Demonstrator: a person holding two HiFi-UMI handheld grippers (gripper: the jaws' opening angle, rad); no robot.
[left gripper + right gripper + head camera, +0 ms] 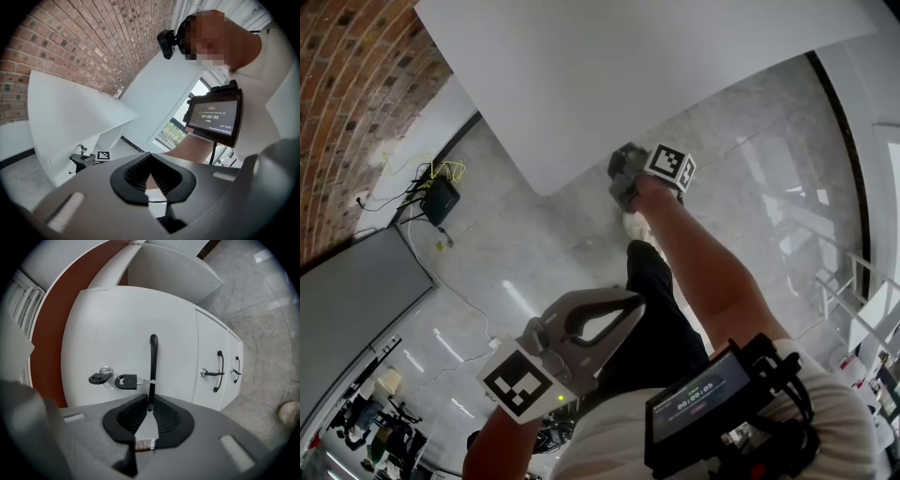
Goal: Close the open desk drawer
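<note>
A white drawer unit stands under the white desk top (628, 75). Its top drawer front (122, 329) fills the right gripper view and sits forward of the two lower drawers (211, 348). A black bar handle (153, 364) runs down that front, with keys (115, 379) hanging from the lock beside it. My right gripper (150, 405) is shut on the handle's near end; in the head view it (623, 180) sits just under the desk edge. My left gripper (628, 305) is held back near my body, shut and empty, and its own view (150, 161) faces the room.
The two lower drawers each carry a black handle (218, 371). My shoe (637, 225) rests on the grey marble floor by the unit. A black box with cables (441, 199) lies near the brick wall (347, 94). A screen device (703, 398) hangs on my chest.
</note>
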